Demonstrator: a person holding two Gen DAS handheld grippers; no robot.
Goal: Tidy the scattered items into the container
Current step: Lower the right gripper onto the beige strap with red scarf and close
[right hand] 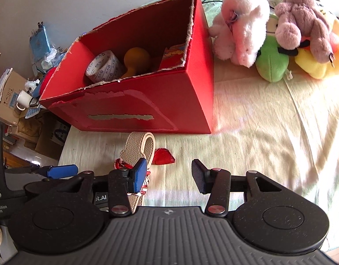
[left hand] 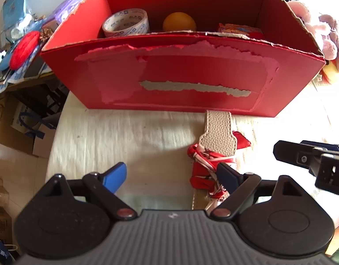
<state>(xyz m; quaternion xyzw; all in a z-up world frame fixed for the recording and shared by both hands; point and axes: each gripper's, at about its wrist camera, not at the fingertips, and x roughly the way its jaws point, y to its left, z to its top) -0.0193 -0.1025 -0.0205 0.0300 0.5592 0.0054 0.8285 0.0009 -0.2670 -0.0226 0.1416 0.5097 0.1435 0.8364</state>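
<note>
A red cardboard box (left hand: 182, 75) (right hand: 147, 101) stands open on the cloth-covered table. Inside lie a tape roll (left hand: 125, 23) (right hand: 103, 66), an orange ball-shaped thing (left hand: 179, 22) (right hand: 136, 59) and a small red packet (left hand: 240, 29). A beige leather strap with a red-white scarf tied round it (left hand: 215, 145) (right hand: 138, 152) lies on the cloth in front of the box. My left gripper (left hand: 171, 176) is open, its right finger over the scarf. My right gripper (right hand: 168, 175) is open, its left finger over the strap.
Plush toys (right hand: 279, 33) in pink, mauve, green and yellow are piled right of the box. Left of the table edge stand cardboard boxes (left hand: 17, 128), a mug (right hand: 23, 99) and clutter (left hand: 21, 33). The other gripper shows at right in the left wrist view (left hand: 313, 161).
</note>
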